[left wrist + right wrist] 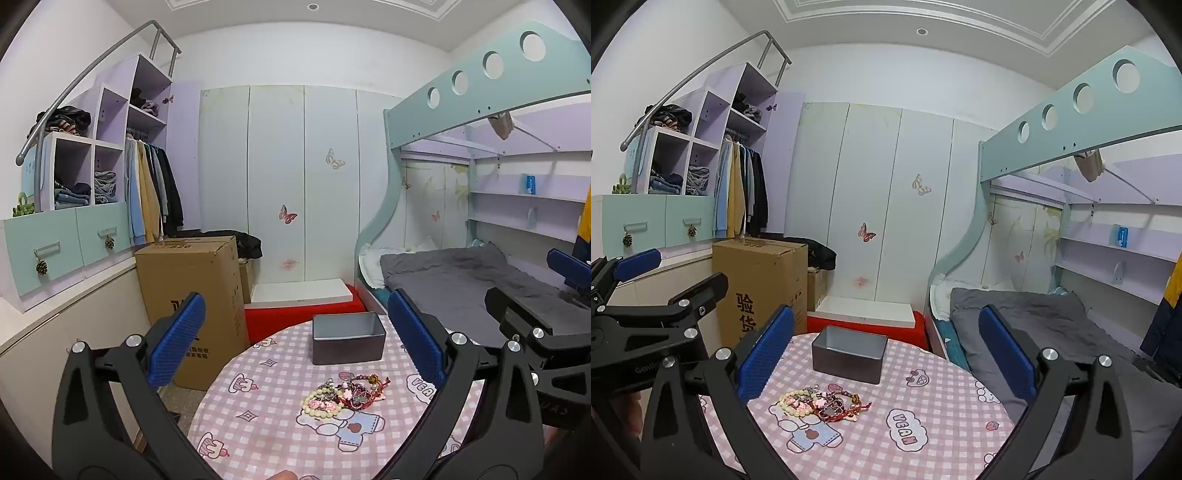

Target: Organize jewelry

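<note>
A: Left hand-held gripper [295, 339]?
B: Jaws wide, empty. Tangled heap of bead bracelets [343, 397] lies on the pink checked round desk [258, 424], near the open grey metal tin [349, 338].
A: Right hand-held gripper [886, 354]?
B: Wide too, empty.

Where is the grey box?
In both views the grey box sits open on the checked tablecloth, just beyond the jewelry pile, towards the table's far edge.
</note>
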The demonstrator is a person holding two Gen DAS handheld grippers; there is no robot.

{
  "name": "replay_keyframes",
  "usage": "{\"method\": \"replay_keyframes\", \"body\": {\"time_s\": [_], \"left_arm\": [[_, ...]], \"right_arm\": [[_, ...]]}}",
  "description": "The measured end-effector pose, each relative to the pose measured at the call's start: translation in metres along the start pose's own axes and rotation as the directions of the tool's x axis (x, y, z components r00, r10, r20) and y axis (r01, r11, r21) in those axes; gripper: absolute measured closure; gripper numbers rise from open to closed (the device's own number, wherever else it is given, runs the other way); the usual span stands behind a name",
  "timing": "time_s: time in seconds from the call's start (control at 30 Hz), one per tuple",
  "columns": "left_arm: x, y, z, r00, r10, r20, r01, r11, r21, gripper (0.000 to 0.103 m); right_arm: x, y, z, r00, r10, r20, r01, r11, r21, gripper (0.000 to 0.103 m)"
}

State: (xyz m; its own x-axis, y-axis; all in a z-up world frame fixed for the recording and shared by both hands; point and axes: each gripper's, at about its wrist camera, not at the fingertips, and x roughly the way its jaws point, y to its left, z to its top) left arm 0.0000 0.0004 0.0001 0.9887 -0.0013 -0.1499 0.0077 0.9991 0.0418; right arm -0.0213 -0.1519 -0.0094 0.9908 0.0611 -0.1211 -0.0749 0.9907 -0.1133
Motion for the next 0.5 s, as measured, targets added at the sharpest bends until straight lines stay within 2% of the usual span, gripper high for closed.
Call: {"method": "replay_keyframes", "body": {"time_s": [0.03,0.5], "left_arm": [[0.0001,-0.0003,-0.0001,1.000,-0.001,-0.002,0.001,1.000,0.006,0.006],[-0.0011,-0.0026,0.0020,1.000,0.006,-0.003,-0.006,1.000,0.011,0.006]], "right_arm": [[0.0021,-0.0002,0.0001,1.000,0.000,-0.027,0.000,1.000,0.004,0.007],[0.0035,0.0019,0.0017,1.000,0.000,-0.012,0.000,1.000,0.003,0.007]]}}
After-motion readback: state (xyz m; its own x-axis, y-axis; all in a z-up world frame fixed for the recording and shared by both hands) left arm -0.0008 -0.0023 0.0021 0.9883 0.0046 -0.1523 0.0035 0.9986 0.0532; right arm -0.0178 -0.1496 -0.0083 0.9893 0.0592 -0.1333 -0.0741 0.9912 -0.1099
